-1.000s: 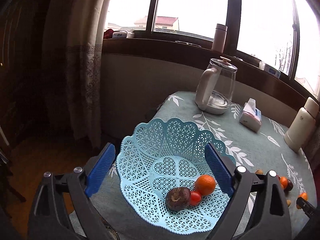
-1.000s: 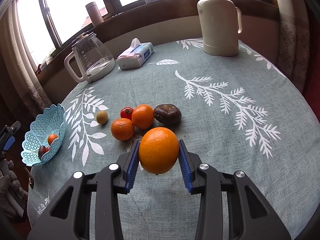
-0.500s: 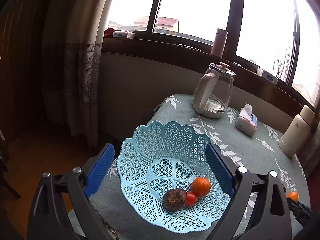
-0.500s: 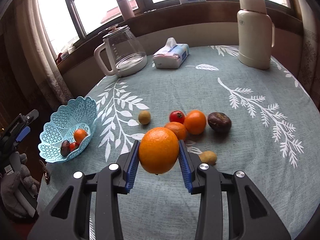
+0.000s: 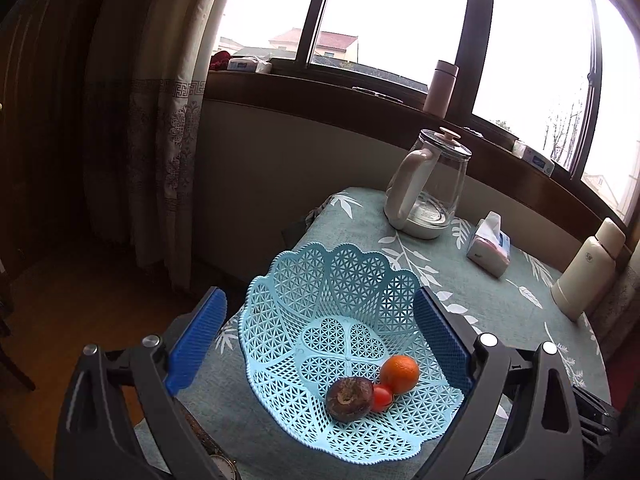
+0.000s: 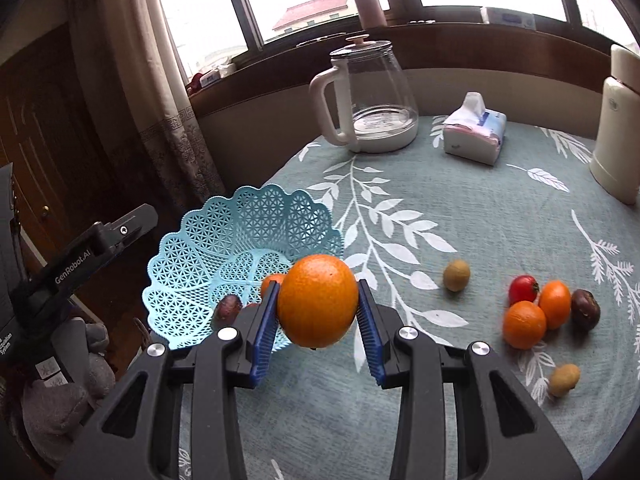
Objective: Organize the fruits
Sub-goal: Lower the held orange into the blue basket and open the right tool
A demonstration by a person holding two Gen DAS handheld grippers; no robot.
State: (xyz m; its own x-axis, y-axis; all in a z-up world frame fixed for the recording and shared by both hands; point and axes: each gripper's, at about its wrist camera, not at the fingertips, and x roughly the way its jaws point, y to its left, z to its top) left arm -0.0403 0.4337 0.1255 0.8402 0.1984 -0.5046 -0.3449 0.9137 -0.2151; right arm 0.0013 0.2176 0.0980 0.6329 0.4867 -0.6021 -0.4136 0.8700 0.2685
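The right tongs [image 6: 318, 320] clamp a big orange [image 6: 318, 300] between their blue pads, held above the desk [image 6: 460, 208] at the near rim of the blue basket [image 6: 224, 240]. The left tongs [image 5: 320, 344] are spread wide around that basket, which holds a small orange [image 5: 399, 373], a tomato [image 5: 382, 397] and a dark brown fruit [image 5: 349, 399] touching one another. At three o'clock from the big orange, more fruits lie loose near the desk's edge.

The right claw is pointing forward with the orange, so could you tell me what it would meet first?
Probably the blue basket: the right claw, shut on the big orange, points at its near rim, though depth is unclear.
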